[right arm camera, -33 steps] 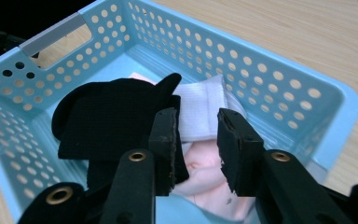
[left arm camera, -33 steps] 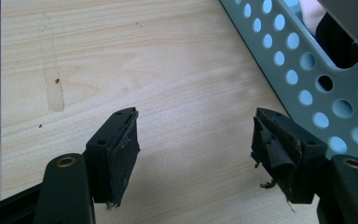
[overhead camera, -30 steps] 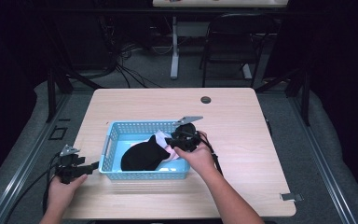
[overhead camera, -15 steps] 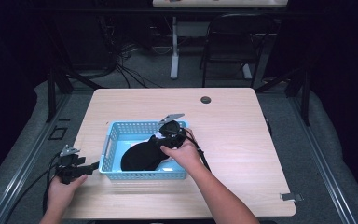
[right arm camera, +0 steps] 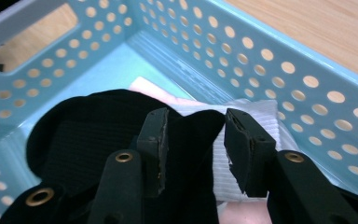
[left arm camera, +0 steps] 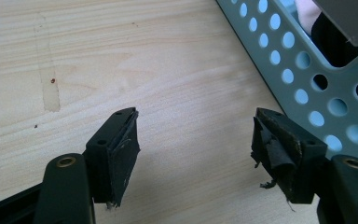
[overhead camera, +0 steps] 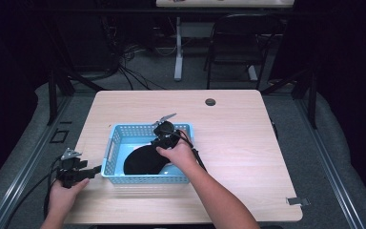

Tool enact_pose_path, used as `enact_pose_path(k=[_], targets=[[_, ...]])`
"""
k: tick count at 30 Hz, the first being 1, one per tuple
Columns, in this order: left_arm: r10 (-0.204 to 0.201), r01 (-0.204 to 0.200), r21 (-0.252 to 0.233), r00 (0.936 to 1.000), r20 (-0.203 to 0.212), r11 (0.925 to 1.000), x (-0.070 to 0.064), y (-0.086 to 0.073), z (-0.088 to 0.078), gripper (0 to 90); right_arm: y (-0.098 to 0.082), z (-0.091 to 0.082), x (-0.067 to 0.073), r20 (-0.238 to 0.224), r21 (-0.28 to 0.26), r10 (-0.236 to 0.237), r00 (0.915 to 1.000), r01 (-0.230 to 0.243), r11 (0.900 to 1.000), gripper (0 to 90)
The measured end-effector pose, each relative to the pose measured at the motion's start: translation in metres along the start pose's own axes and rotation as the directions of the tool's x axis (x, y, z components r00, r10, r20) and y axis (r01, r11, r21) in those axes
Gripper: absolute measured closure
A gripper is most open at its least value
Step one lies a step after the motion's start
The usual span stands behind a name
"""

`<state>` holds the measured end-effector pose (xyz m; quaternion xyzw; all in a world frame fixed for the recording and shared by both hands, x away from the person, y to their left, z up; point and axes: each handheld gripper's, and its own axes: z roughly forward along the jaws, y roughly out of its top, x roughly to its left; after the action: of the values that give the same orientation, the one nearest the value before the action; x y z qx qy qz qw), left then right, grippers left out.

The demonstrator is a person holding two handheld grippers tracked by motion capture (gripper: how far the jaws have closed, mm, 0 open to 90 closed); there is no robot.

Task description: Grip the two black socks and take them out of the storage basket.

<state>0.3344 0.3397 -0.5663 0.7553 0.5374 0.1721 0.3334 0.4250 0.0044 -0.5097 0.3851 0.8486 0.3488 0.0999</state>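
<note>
A light blue perforated basket [overhead camera: 143, 179] sits on the wooden table [overhead camera: 248, 157]. Inside lie a black cloth [overhead camera: 140, 162] [right arm camera: 84, 130], a white ribbed cloth [right arm camera: 261, 112] and a pink cloth [right arm camera: 149, 88]. My right gripper [overhead camera: 157, 143] [right arm camera: 196, 135] hangs inside the basket, just over the black cloth's edge. Its jaws have just been closing, and the cloth's edge lies in the gap with the pads apart from it. My left gripper [overhead camera: 95, 169] [left arm camera: 193, 140] is open over bare table, beside the basket's left wall [left arm camera: 303, 79], with nothing between its fingers.
A dark round grommet [overhead camera: 210, 102] is set into the table near its far edge. A folding chair [overhead camera: 233, 43] and cables stand on the floor beyond the table. The wood right of the basket is bare.
My right hand has moved left across the basket and dipped toward the black cloth. The left hand and its gripper have stayed in place.
</note>
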Motion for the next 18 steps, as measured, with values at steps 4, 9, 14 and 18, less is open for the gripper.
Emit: enact_pose_path(k=[4,9,14,18], targets=[[0.001,-0.001,0.003,1.0,0.0,1.0,-0.0001,0.0001,0.0001,31.4,0.0,0.0058,-0.004,-0.01,0.021,0.029,0.9995,-0.029,0.999,60.4],[0.001,-0.001,0.003,1.0,0.001,1.0,-0.0001,0.0001,0.0,31.4,-0.001,0.0106,-0.0051,-0.036,0.044,0.054,0.9979,-0.052,0.998,68.2],[0.002,-0.002,0.006,1.0,0.002,1.0,-0.0001,0.0001,0.0,31.4,-0.0022,0.0097,-0.0021,-0.065,0.038,0.042,0.997,-0.04,0.998,76.3],[0.003,-0.003,0.007,1.0,0.003,1.0,-0.0002,0.0002,-0.0001,31.4,-0.0035,0.0081,-0.0004,-0.056,0.05,0.016,0.9983,-0.013,0.999,78.1]])
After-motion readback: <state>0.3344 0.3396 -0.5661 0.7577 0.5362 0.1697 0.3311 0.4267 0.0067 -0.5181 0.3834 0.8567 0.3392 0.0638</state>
